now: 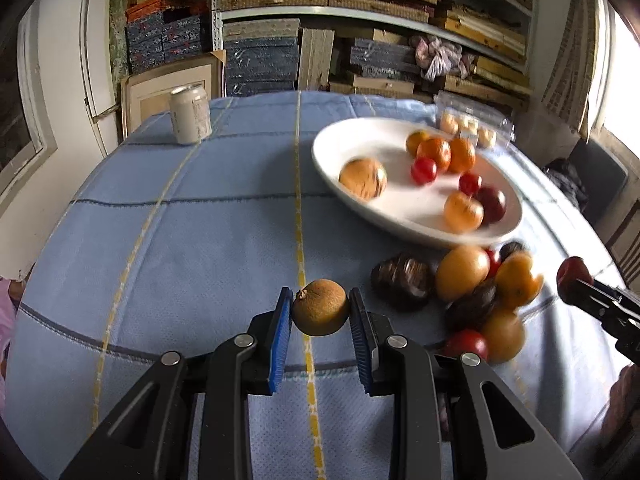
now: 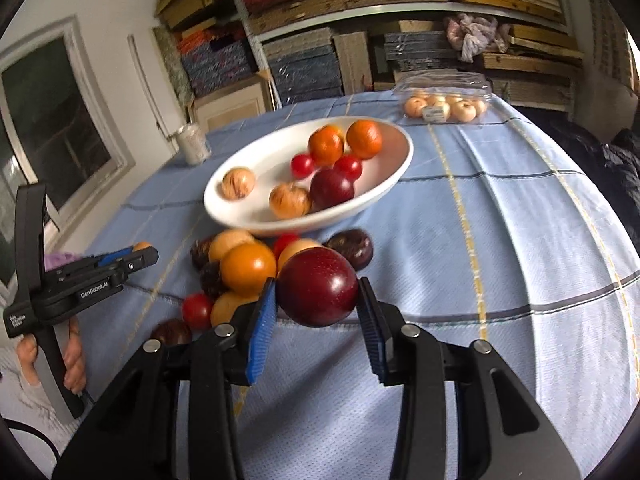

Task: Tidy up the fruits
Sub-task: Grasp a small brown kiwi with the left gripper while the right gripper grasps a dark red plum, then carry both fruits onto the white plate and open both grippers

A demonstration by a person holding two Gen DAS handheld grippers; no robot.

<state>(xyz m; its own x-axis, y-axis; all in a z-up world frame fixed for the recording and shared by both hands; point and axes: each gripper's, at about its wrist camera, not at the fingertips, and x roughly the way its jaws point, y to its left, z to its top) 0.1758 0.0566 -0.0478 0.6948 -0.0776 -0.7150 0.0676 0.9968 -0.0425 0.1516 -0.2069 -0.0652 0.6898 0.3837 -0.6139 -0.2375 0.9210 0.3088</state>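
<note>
Left gripper (image 1: 320, 312): I have its ribbed blue pads pinched on a small round fruit (image 1: 320, 307), brown and rough-skinned, low centre of the left view.
Right gripper (image 2: 317, 294): I see its blue pads clamped on a smooth, glossy dark-red plum (image 2: 317, 286), low centre of the right view; in the left view it shows at the right edge.
Bowl (image 2: 248, 216): white, shallow, oval and glazed, centre of the right view, upper right of the left view; inside I count orange citrus, small red tomatoes, a dark plum and tan streaked fruits.
Pile (image 1: 476, 292): loose fruits on the cloth just below the bowl, round orange ones, wrinkled dark brown ones, shiny red tomatoes, touching one another.
Tablecloth (image 1: 180, 240): light blue woven fabric with yellow and grey lines.
Can (image 1: 190, 114): pale metal cylinder, upright, upper left of the left view.
Clamshell (image 2: 444, 98): clear plastic box of pale round fruits, beyond the bowl.
Hand (image 2: 72, 356): I see fingers around the left gripper's grey handle, lower left of the right view.
</note>
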